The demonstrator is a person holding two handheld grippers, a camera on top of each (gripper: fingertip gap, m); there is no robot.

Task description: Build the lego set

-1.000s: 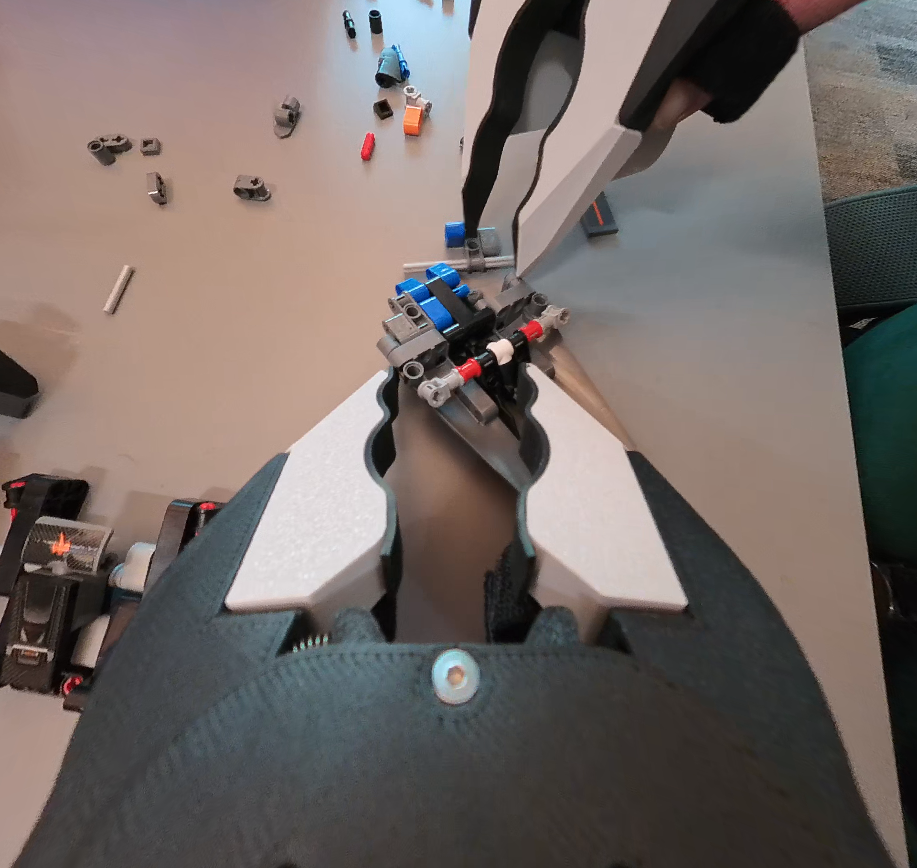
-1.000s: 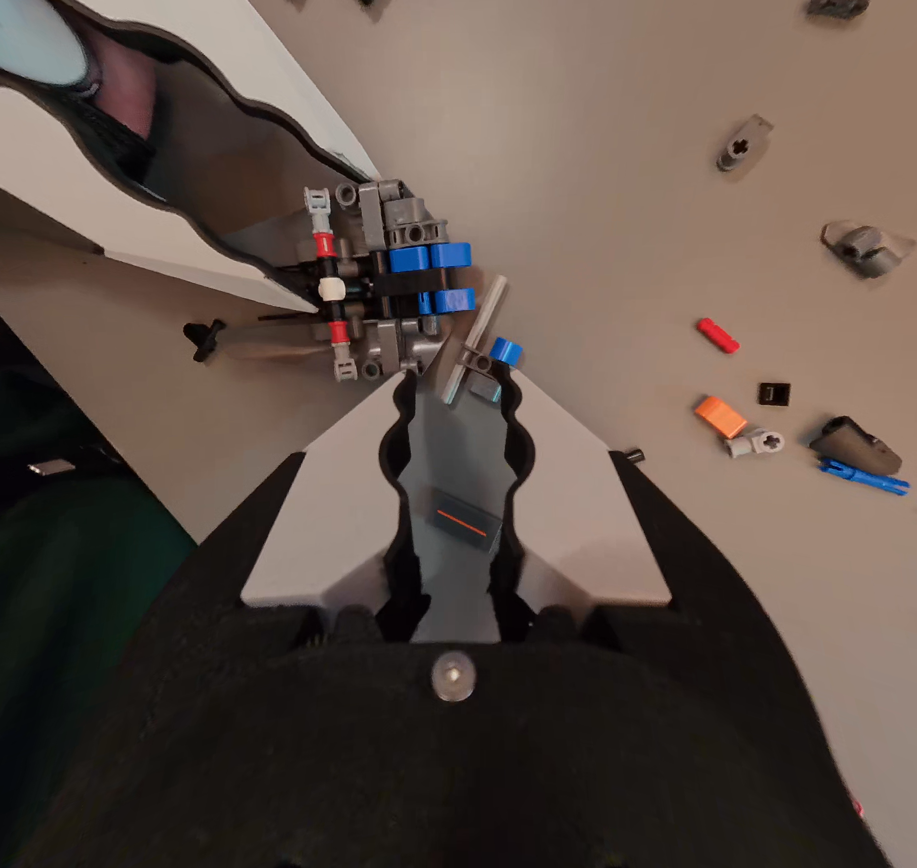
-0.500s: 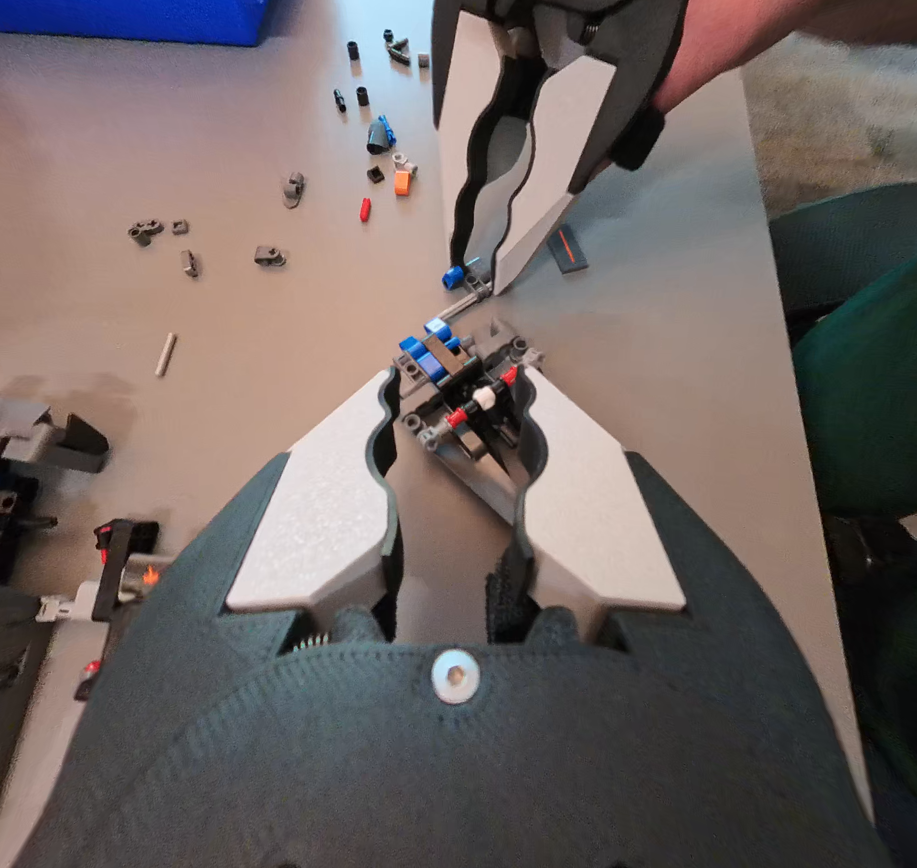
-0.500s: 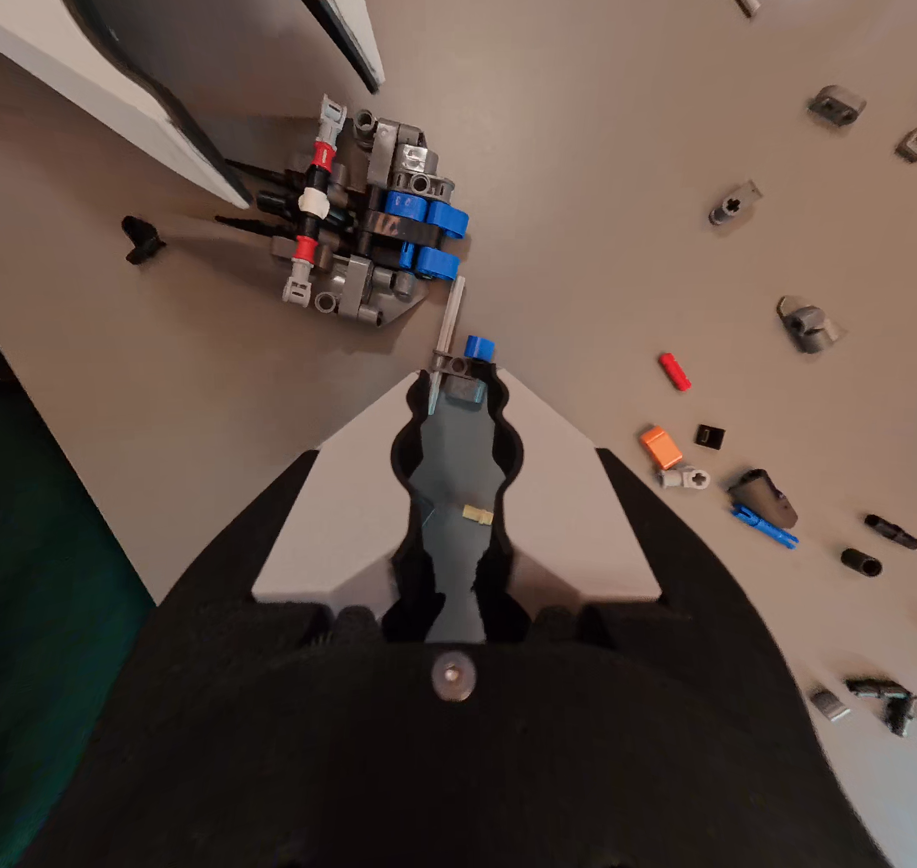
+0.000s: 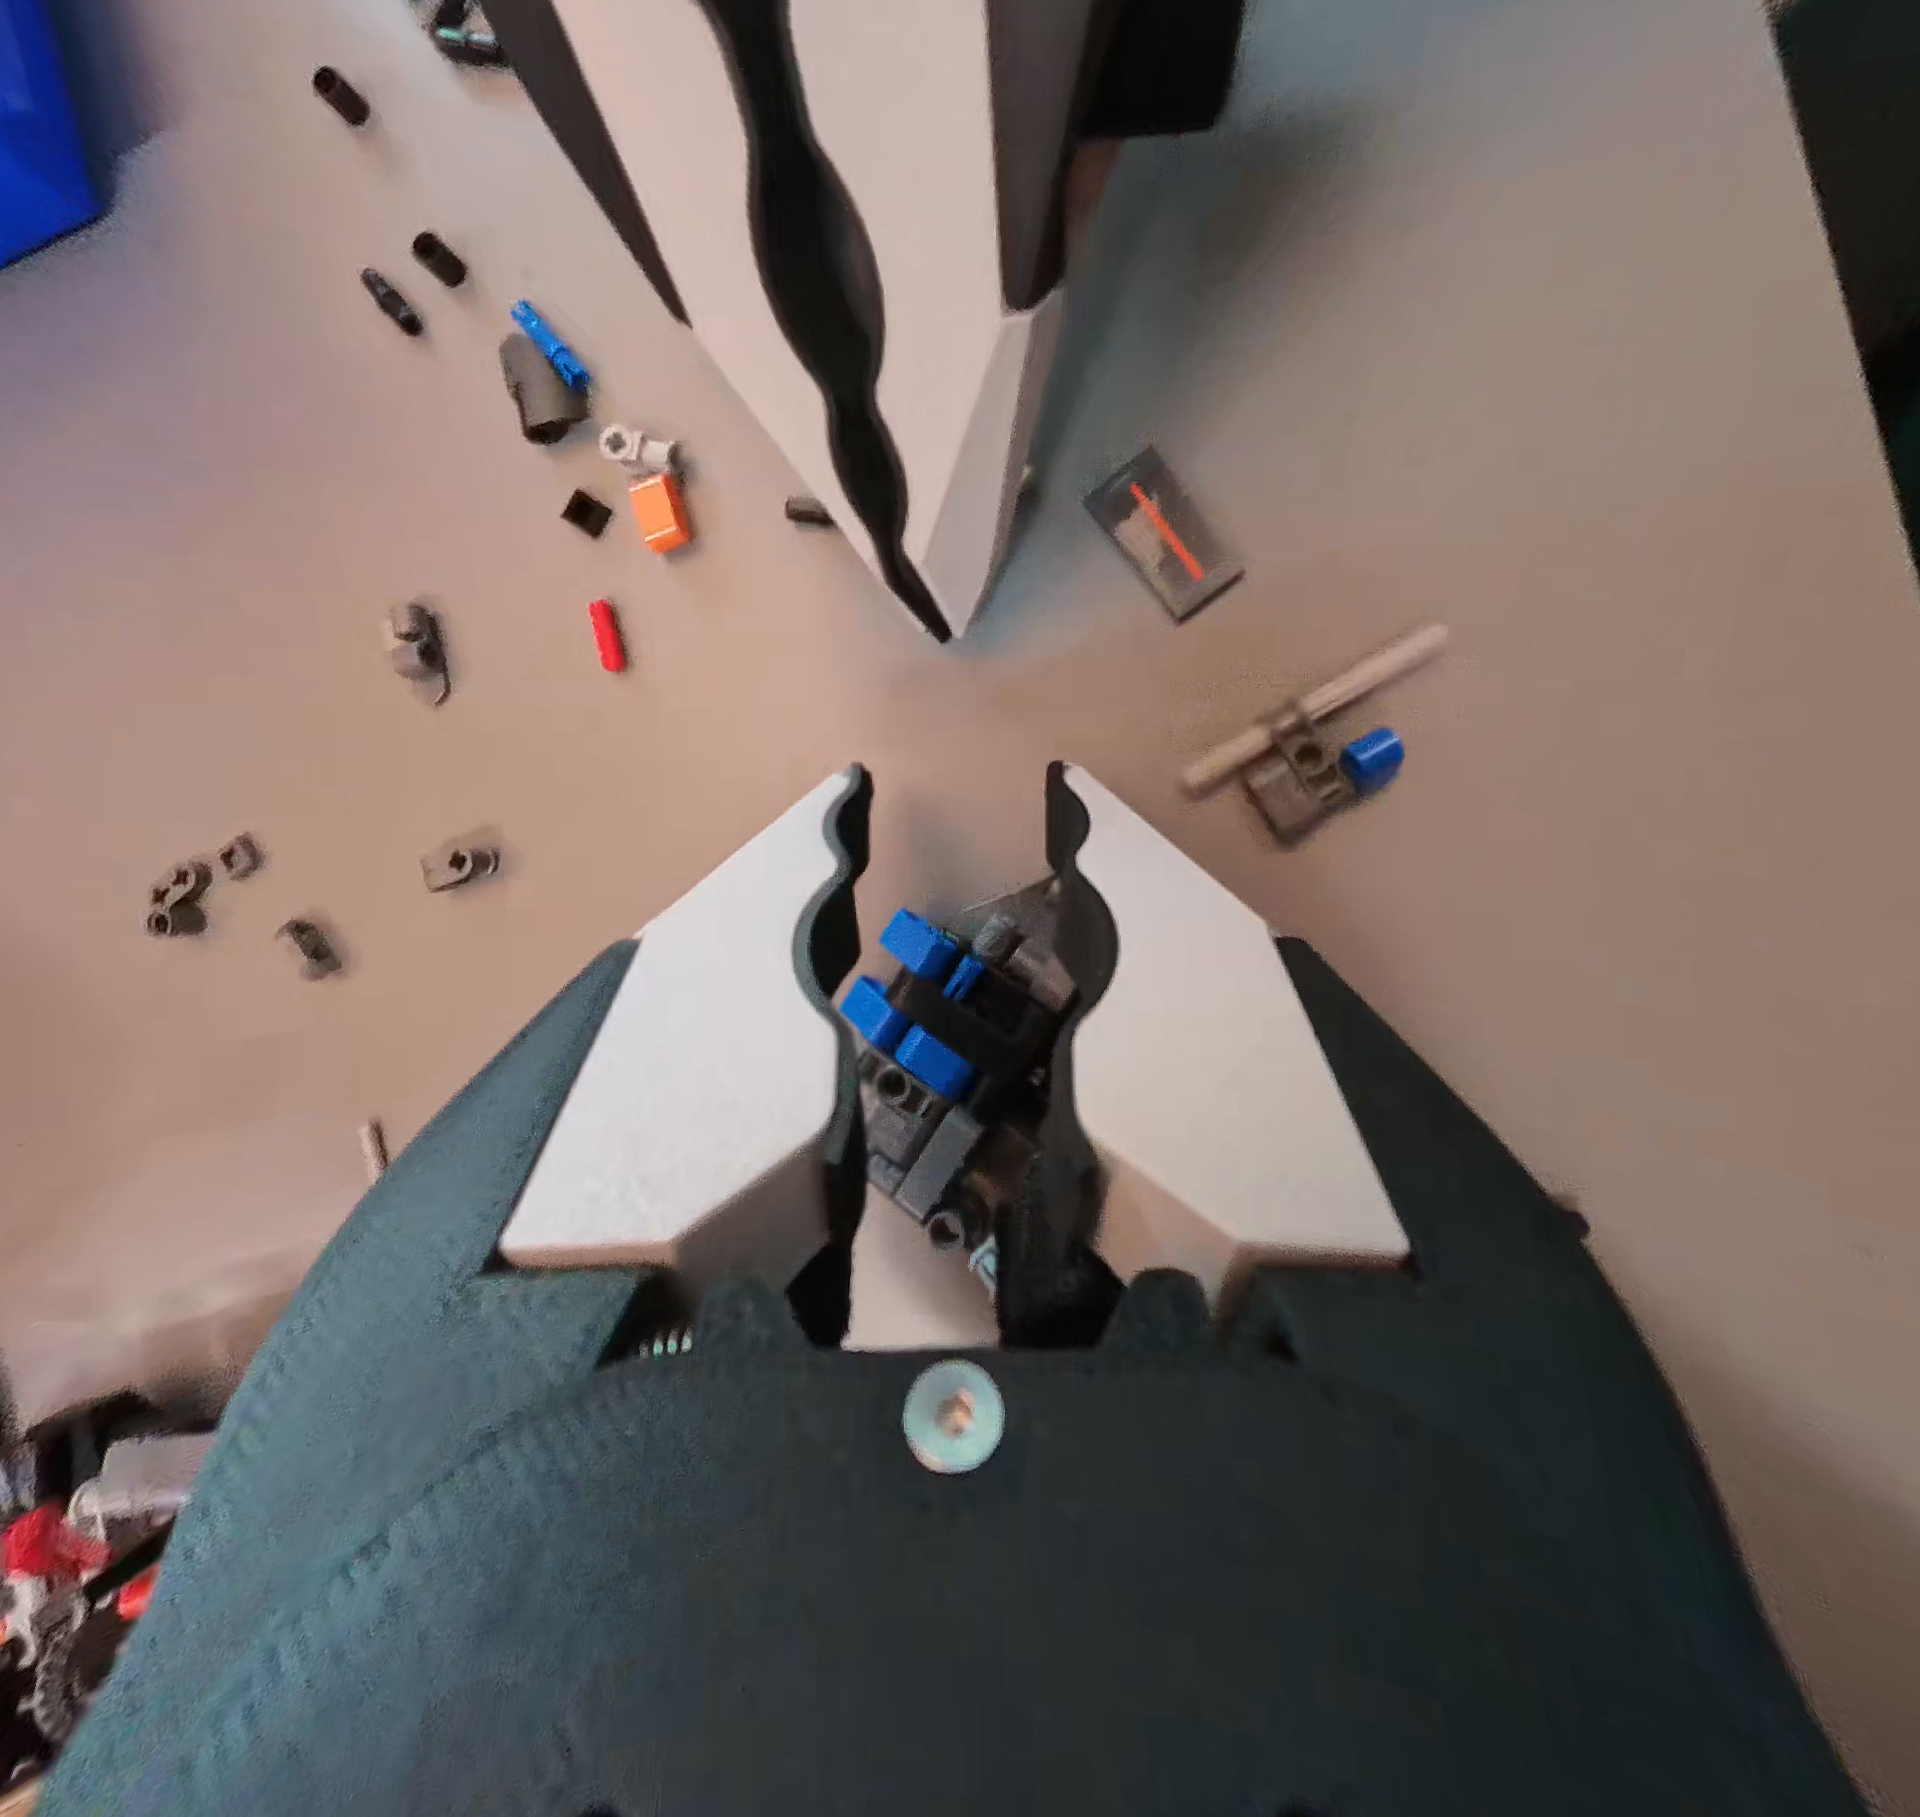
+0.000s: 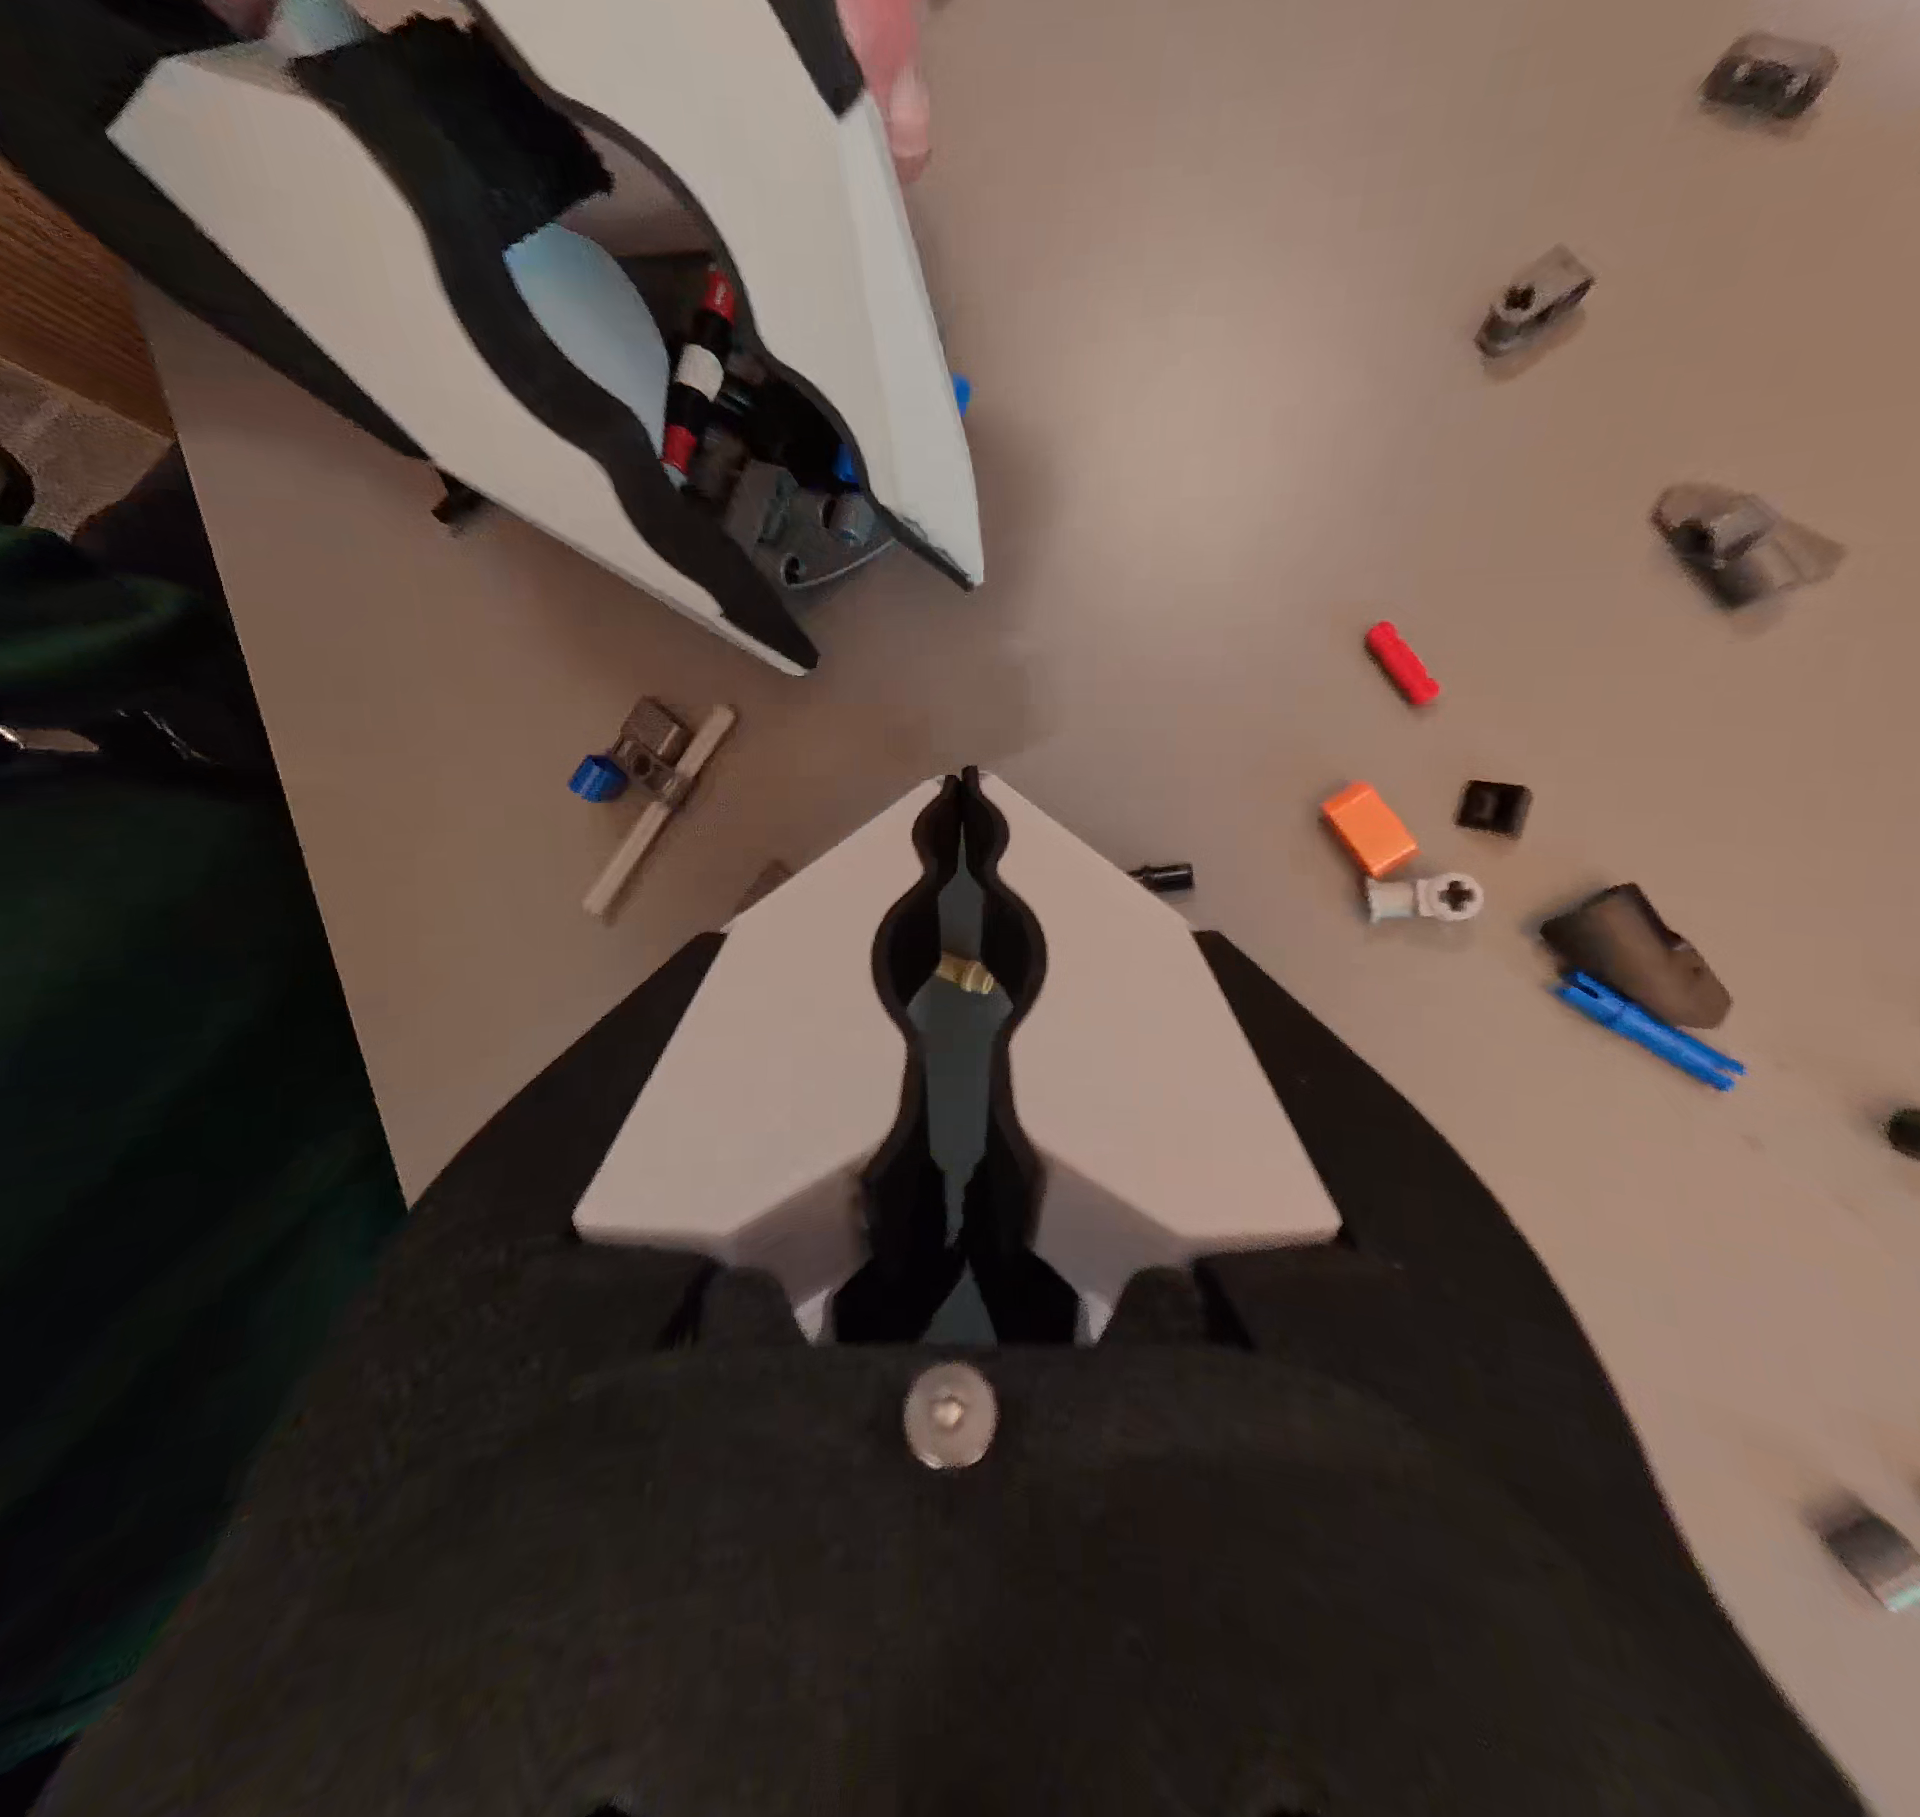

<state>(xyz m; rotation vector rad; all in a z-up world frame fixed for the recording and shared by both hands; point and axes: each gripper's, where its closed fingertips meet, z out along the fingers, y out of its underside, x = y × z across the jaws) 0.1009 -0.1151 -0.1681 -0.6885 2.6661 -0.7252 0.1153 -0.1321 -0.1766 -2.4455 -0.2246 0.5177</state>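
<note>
My left gripper (image 5: 954, 775) is shut on the partly built lego assembly (image 5: 935, 1029), a blue, black and grey block sitting deep between its fingers. In the right wrist view the same assembly (image 6: 748, 458) shows between the left gripper's fingers at upper left. My right gripper (image 6: 961, 780) is shut and empty, and its tips hang just above the table. In the left wrist view it (image 5: 935, 624) points down just beyond my left tips. A small sub-assembly (image 5: 1309, 749), a tan axle with a grey connector and a blue pin, lies loose on the table; it also shows in the right wrist view (image 6: 649, 791).
A dark tile with an orange line (image 5: 1164, 531) lies by the right gripper. Loose parts lie scattered: a red pin (image 6: 1403, 661), an orange piece (image 6: 1369, 827), a blue pin (image 6: 1647, 1029) and several grey connectors (image 5: 457, 863). The table edge runs along the right (image 5: 1829, 417). Less than 4 cm separates the two grippers' tips.
My left gripper has moved forward over the assembly and closed on it. My right gripper has let go of the axle sub-assembly, shut, and moved away from it.
</note>
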